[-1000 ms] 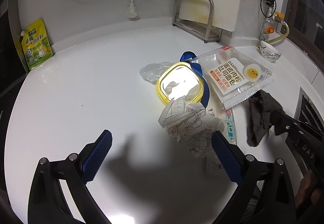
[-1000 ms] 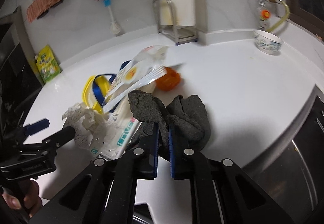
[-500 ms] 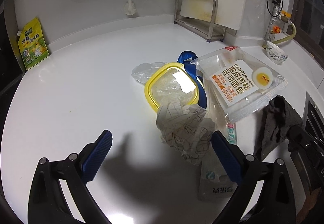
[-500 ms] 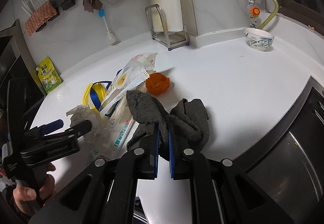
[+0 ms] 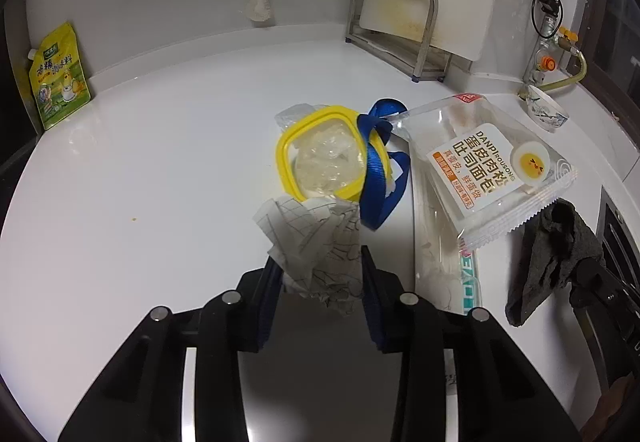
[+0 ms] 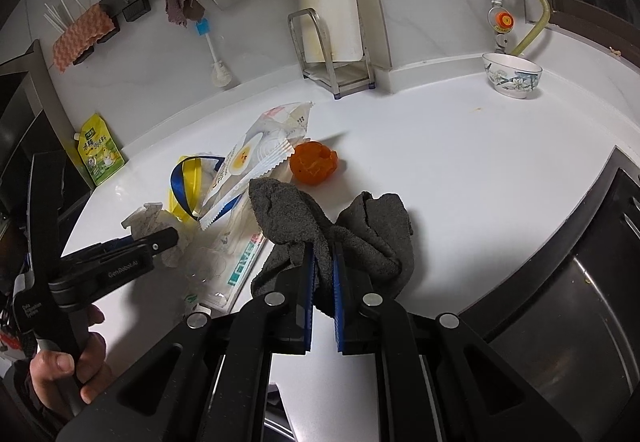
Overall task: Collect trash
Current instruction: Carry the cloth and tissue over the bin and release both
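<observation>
Crumpled paper [image 5: 316, 250]: white, black grid lines. Container lid [image 5: 320, 152]: yellow rim, clear centre. Ribbon [image 5: 376, 178]: blue. Bread wrapper [image 5: 488, 166]: clear, orange print, egg motif. Cloth [image 6: 352, 230]: dark grey. Peel [image 6: 314, 163]: orange. Counter [image 5: 160, 182]: white.

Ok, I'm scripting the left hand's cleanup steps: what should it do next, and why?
Probably finish closing, then lift. The left gripper is closing with the crumpled paper between its pads, which lies against the yellow lid, so a straight lift likely clears it.
</observation>
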Action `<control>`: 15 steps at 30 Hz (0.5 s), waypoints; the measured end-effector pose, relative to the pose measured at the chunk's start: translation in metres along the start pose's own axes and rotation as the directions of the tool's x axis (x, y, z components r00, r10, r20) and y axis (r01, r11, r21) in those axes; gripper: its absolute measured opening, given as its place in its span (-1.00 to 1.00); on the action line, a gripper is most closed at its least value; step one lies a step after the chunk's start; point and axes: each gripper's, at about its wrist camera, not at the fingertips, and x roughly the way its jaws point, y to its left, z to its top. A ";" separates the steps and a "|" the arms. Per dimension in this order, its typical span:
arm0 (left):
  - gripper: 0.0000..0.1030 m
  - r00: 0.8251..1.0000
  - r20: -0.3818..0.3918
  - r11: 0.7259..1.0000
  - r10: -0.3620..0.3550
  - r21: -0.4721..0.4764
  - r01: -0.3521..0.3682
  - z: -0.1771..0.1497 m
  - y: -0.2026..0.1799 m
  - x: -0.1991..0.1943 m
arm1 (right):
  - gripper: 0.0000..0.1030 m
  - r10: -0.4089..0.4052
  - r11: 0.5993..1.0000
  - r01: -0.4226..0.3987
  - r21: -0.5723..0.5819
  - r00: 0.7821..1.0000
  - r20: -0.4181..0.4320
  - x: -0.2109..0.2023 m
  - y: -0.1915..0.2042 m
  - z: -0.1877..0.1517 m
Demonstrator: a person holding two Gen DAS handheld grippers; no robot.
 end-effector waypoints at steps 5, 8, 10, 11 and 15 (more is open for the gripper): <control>-0.32 0.999 0.024 1.000 0.023 0.006 -0.023 -0.004 0.007 -0.014 | -0.85 -0.003 1.000 0.003 0.006 1.000 0.008 -0.006 0.001 -0.003; -0.32 0.999 0.040 0.999 0.028 0.024 -0.029 -0.009 0.009 -0.025 | -0.85 -0.009 1.000 0.009 0.015 1.000 0.012 -0.012 0.002 -0.008; -0.32 0.998 0.050 0.999 0.030 0.037 -0.032 -0.013 0.010 -0.033 | -0.85 -0.013 1.000 0.012 0.022 1.000 0.014 -0.017 0.003 -0.012; -0.32 0.998 0.054 0.999 0.030 0.043 -0.033 -0.015 0.010 -0.038 | -0.85 -0.018 1.000 0.017 0.026 1.000 0.015 -0.021 0.004 -0.014; -0.32 0.998 0.062 0.997 0.018 0.079 -0.023 -0.026 0.007 -0.054 | -0.85 -0.026 0.999 0.025 0.045 0.999 0.019 -0.032 0.007 -0.024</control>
